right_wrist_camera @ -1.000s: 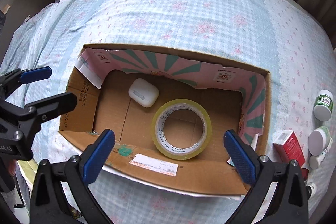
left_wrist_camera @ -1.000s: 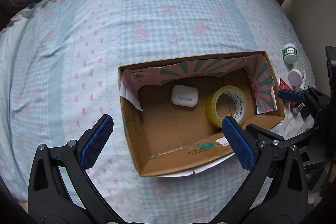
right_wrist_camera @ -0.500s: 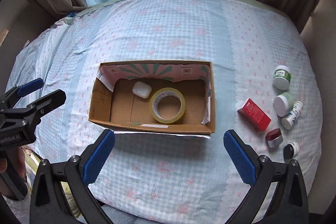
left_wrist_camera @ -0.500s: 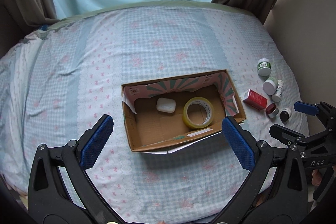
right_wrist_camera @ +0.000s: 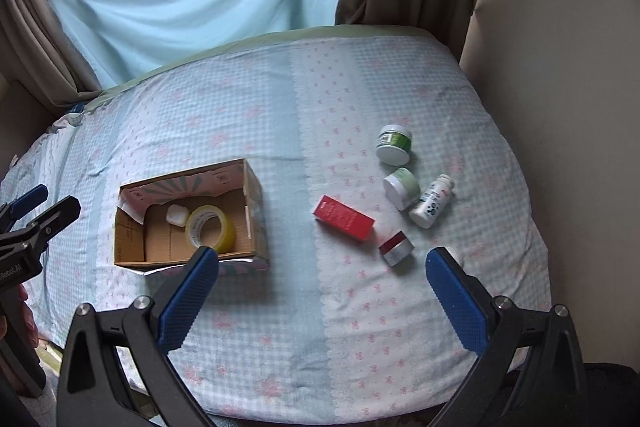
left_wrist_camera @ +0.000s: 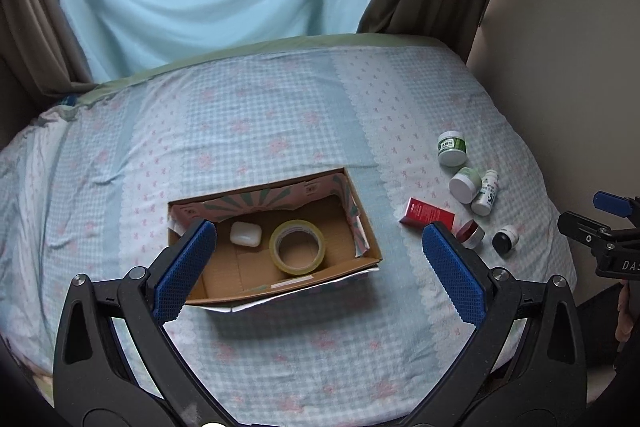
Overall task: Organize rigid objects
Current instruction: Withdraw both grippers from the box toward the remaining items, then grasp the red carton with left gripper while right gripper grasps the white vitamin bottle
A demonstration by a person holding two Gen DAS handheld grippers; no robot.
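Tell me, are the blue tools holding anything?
No. The left tool and right tool are both open and hold nothing.

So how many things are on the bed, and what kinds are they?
Cardboard box: 1
Tape roll, inside the box: 1
White case, inside the box: 1
Red carton: 1
Green-labelled jars: 2
White bottle: 1
Red-lidded jar: 1
Black jar: 1
Total: 9

Bed [right_wrist_camera: 280, 99], checked sheet. On it: cardboard box [right_wrist_camera: 256, 223] at left; red box [right_wrist_camera: 344, 218], jars [right_wrist_camera: 394, 143], bottle [right_wrist_camera: 432, 202] at right.
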